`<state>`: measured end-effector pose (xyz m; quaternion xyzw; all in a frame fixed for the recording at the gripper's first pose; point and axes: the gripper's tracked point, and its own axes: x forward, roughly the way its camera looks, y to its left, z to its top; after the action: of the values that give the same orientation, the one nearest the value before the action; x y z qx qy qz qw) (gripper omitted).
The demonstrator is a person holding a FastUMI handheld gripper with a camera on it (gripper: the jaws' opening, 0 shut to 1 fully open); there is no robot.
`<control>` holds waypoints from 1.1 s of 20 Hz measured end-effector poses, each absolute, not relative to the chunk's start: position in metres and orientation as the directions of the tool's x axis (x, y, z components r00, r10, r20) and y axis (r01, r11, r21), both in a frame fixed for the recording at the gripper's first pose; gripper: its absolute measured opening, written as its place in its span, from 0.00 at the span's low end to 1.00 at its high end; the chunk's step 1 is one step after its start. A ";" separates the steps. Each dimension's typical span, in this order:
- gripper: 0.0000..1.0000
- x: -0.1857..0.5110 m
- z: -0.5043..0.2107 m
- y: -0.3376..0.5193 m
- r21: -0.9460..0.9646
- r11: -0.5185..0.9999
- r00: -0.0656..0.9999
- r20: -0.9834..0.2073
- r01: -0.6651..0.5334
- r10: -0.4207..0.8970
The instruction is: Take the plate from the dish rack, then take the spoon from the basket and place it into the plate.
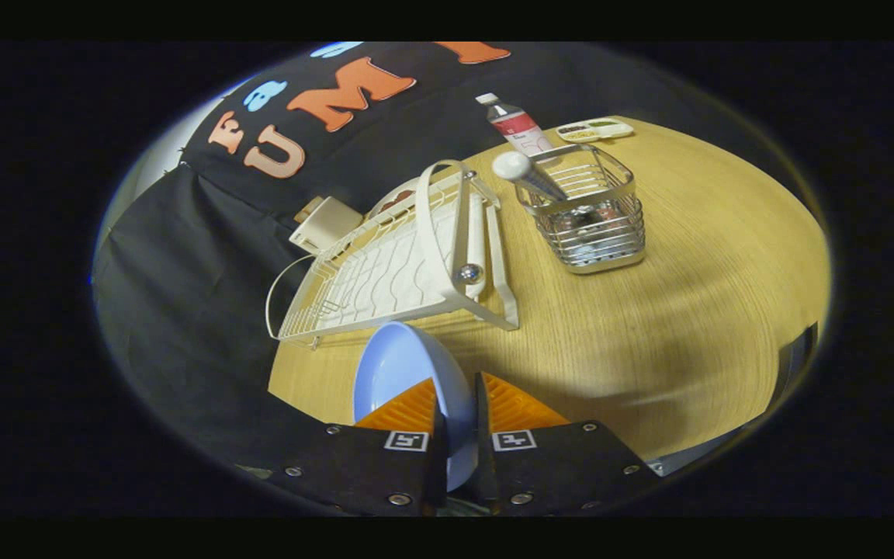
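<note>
Clamped edge-on between the two fingers of the gripper point(456, 411), a pale blue round plate point(400, 373) stands almost upright — both pads press its rim from either side, and its hollow face turns toward the black cloth wall. It hangs above the near edge of the round light-wood table point(687, 310), clear of the rack.

Just beyond the plate sits the white wire dish rack point(393, 272), tilted in this view, with a tall white loop handle and a shiny metal knob at its near corner. A cream box-shaped thing lies at its far side, against the cloth.

To the rack's right, well apart from the fingers, stands a square chrome wire basket point(594, 217). A spoon with a round white handle end point(528, 175) leans out of it toward the rack — its bowl is down inside, hard to make out. Behind the basket lie a clear bottle with a red label point(517, 124) and a small pale flat tray point(594, 129).
</note>
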<state>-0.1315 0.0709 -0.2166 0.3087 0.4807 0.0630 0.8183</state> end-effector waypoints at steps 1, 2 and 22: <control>0.16 -0.131 -0.221 0.072 0.580 0.787 0.531 -0.744 0.212 0.405; 0.16 -0.127 -0.228 0.072 0.586 0.777 0.533 -0.743 0.229 0.404; 0.83 -0.084 -0.207 0.036 0.191 0.978 0.767 -0.639 0.085 0.058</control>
<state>-0.0839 0.0356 -0.2071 0.1047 0.3413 -0.0071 0.9341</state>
